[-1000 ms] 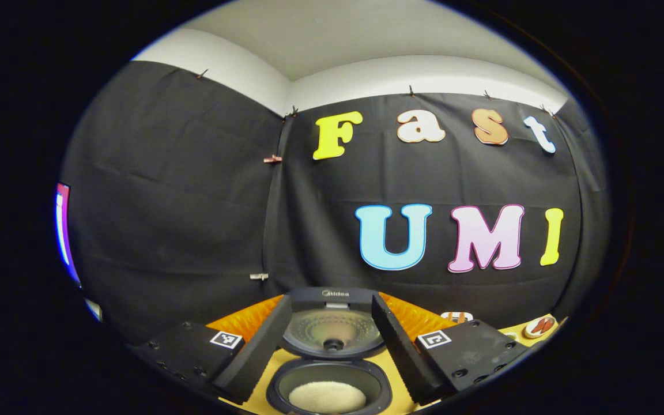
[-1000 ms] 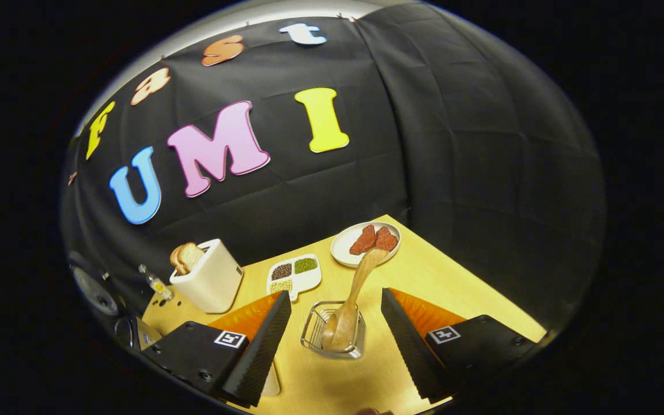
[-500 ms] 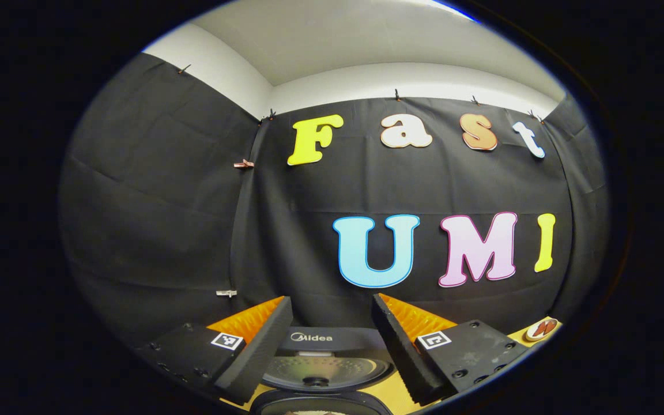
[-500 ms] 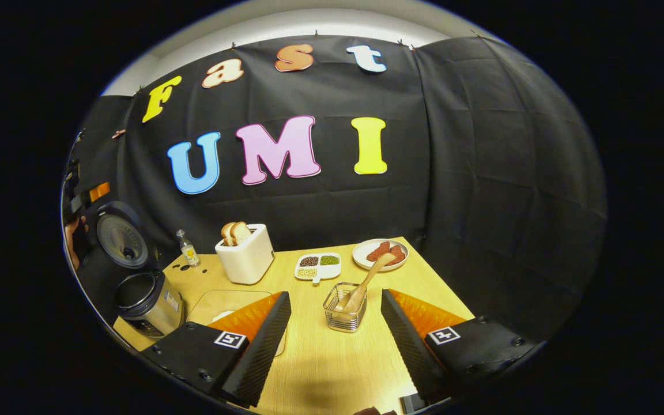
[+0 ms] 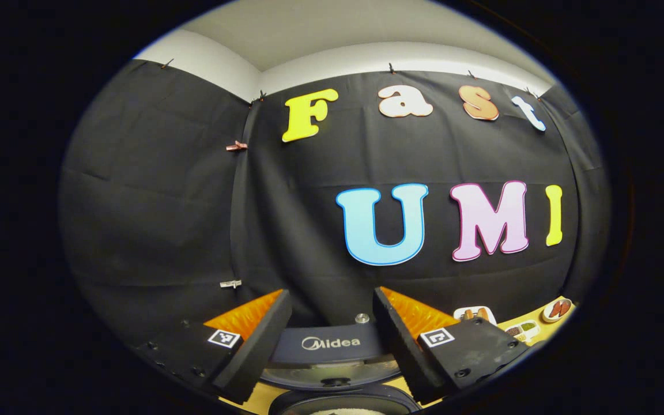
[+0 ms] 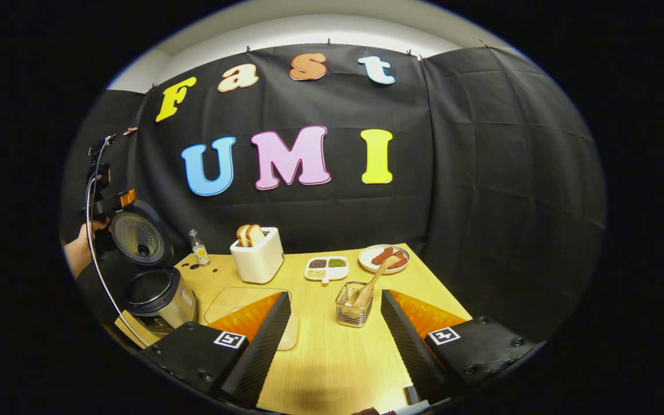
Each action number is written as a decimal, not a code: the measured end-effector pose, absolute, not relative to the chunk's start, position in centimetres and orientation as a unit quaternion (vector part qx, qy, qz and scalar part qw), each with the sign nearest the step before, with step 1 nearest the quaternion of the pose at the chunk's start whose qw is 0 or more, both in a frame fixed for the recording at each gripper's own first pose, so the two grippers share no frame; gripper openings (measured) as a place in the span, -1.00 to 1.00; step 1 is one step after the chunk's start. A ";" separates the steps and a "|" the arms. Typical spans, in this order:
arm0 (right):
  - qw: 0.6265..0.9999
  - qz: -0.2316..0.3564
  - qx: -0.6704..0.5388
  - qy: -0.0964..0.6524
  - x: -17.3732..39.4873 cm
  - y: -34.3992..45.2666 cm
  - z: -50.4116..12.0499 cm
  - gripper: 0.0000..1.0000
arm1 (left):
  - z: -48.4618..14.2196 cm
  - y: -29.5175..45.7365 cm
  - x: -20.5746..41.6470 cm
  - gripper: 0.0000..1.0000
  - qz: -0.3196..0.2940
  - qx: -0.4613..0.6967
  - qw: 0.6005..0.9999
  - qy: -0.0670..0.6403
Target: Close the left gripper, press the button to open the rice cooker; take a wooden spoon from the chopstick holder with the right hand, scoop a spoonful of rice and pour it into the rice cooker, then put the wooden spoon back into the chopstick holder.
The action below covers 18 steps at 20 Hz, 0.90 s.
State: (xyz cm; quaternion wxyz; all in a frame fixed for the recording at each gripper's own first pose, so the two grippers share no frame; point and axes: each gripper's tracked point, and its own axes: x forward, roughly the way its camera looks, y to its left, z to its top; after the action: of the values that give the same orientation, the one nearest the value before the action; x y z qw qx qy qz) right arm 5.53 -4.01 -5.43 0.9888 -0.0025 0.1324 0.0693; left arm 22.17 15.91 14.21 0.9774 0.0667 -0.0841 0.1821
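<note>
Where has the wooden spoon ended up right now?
In the right gripper view, the wooden spoon stands tilted in the wire chopstick holder mid-table, just in front of the sausage plate and right of the toaster.

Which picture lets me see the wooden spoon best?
The right gripper view. There the wooden spoon stands in the chopstick holder on the table, leaning toward the plate, with nothing in front of it. The left gripper view looks at the rice cooker lid and the booth wall instead.
</note>
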 end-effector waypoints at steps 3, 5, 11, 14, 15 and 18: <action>0.986 0.100 -0.011 0.131 7.1 -3.3 -5.8 0.97 | 12.5 14.9 19.9 0.96 0.194 0.050 0.979 -0.046; 0.985 0.110 0.001 0.135 8.1 -3.5 -6.0 0.97 | 10.8 14.1 18.0 0.98 0.209 0.035 0.977 -0.010; 0.970 0.170 0.023 0.174 9.4 -3.3 -8.7 0.97 | 5.0 11.9 13.4 0.98 0.239 0.018 0.969 0.062; 0.963 0.190 0.013 0.190 9.8 -3.3 -9.5 0.97 | 2.1 11.2 11.7 0.99 0.238 0.011 0.967 0.091; 0.961 0.197 0.009 0.191 9.8 -3.1 -9.6 0.97 | 1.0 11.0 11.4 0.99 0.236 0.009 0.966 0.102; 0.958 0.213 -0.002 0.193 9.6 -2.4 -9.7 0.97 | -2.3 10.8 10.5 0.99 0.232 0.006 0.964 0.131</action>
State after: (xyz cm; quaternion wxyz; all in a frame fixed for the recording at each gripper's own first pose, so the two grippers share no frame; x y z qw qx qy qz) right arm 9.62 -2.36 -9.74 0.9579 -0.0023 0.1929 0.2127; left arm 10.51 10.84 -2.29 0.9638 0.0058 0.1310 0.2322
